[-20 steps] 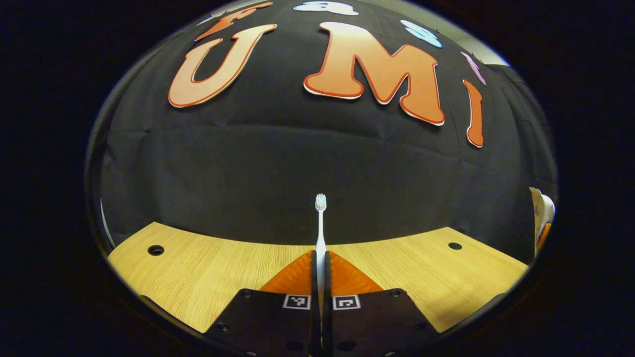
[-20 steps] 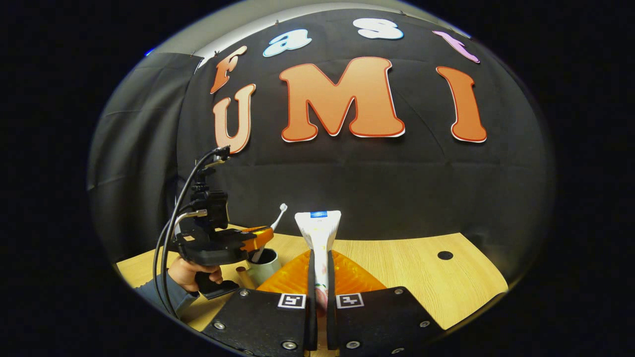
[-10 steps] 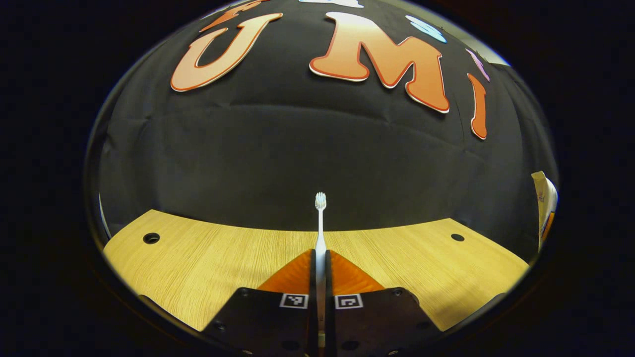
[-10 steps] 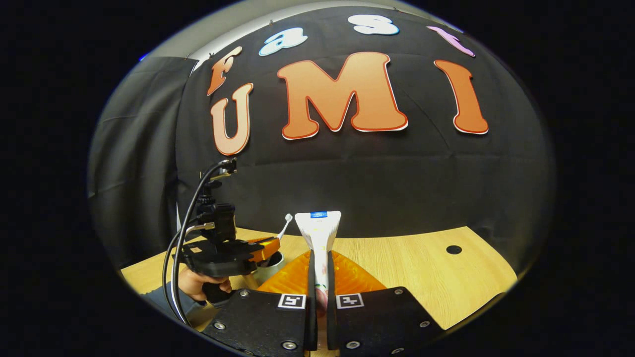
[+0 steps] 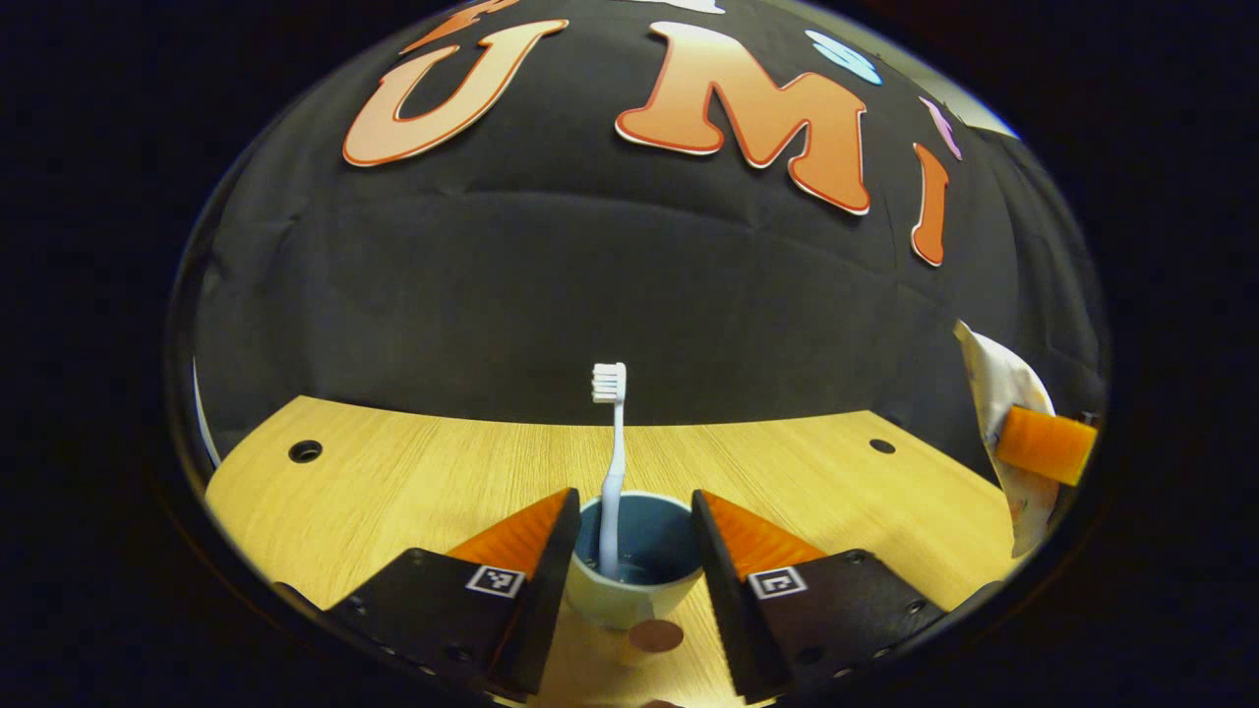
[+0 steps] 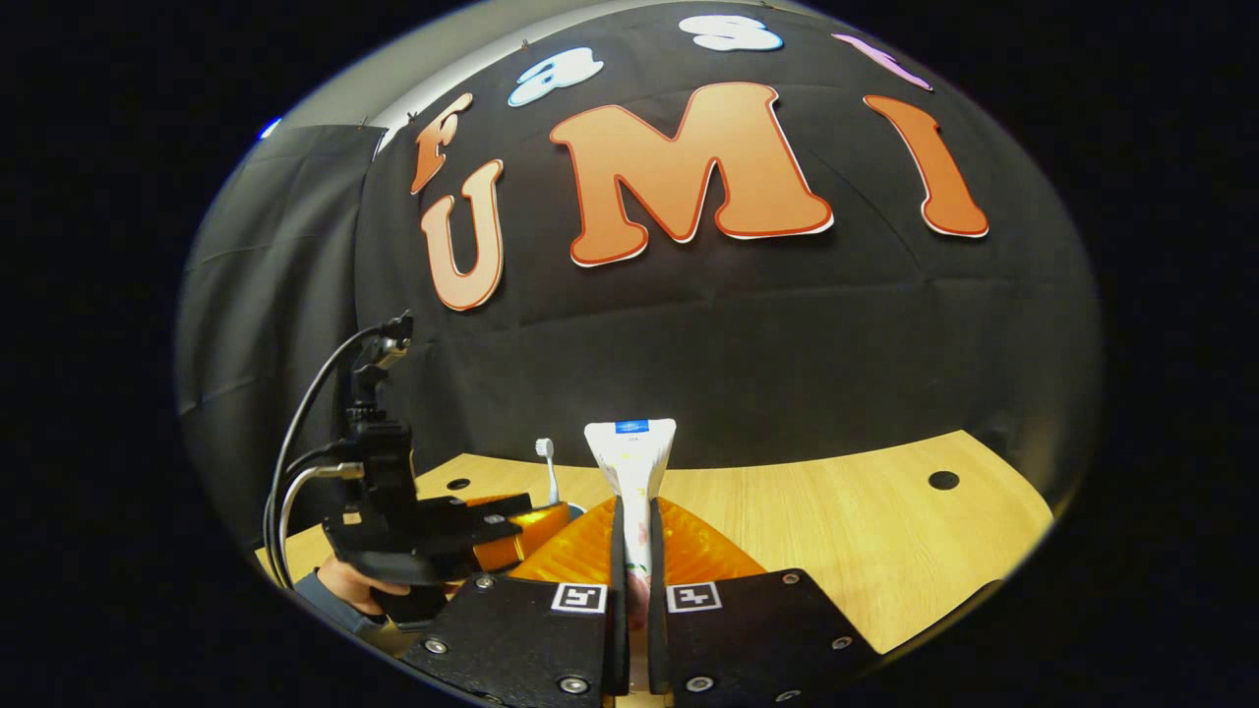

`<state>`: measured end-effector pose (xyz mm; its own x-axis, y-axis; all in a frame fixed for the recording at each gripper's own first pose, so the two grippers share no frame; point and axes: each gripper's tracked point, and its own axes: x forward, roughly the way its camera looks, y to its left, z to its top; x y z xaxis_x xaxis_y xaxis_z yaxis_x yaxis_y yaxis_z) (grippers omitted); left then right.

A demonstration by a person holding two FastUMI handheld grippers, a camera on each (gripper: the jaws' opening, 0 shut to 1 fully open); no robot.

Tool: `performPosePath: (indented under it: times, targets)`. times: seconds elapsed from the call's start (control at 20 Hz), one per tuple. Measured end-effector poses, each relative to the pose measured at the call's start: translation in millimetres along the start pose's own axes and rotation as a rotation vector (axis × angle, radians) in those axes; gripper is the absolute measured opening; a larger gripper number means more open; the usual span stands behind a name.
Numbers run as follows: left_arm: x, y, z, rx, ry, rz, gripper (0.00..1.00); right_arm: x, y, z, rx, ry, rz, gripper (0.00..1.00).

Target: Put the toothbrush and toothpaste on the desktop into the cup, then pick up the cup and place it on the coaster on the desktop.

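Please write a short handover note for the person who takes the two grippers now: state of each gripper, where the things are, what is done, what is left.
Left gripper: open, its fingers on either side of the cup.
Right gripper: shut on the toothpaste, held upright above the desktop.
Done: the toothbrush stands in the cup, bristles up.
Left: put the toothpaste into the cup, then lift the cup onto the coaster. A small brown disc lies in front of the cup; I cannot tell whether it is the coaster.
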<state>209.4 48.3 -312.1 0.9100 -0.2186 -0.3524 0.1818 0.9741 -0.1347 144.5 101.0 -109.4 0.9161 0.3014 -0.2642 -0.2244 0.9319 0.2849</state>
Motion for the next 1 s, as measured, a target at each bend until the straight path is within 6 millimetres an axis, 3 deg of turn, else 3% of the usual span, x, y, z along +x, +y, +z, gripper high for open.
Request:
performPosePath:
  times: [0.05, 0.15, 0.5, 0.75, 1.0]
  targets:
    - [-7.8, 2.2, 0.8, 0.016, 0.0, 0.011, 0.8, 4.5, 3.6, 3.1, 0.006, -0.015, 0.014, 0.08]
    - [-25.9, 5.9, 0.6, 0.018, -0.003, 0.022, 0.95, 13.7, 10.5, 11.3, 0.036, -0.048, 0.047, 0.08]
    - [-63.1, 22.4, -18.8, 0.014, 0.006, 0.061, 0.98, 48.7, 31.9, 39.8, 0.117, -0.185, 0.154, 0.07]
    - [-71.7, 20.7, -29.4, -0.039, 0.004, 0.068, 0.98, 80.6, 48.2, 37.1, 0.169, -0.203, 0.206, 0.08]
    - [-78.3, 27.5, -21.0, -0.048, -0.043, 0.072, 0.98, 106.0, 76.9, 24.9, 0.147, -0.204, 0.26, 0.08]
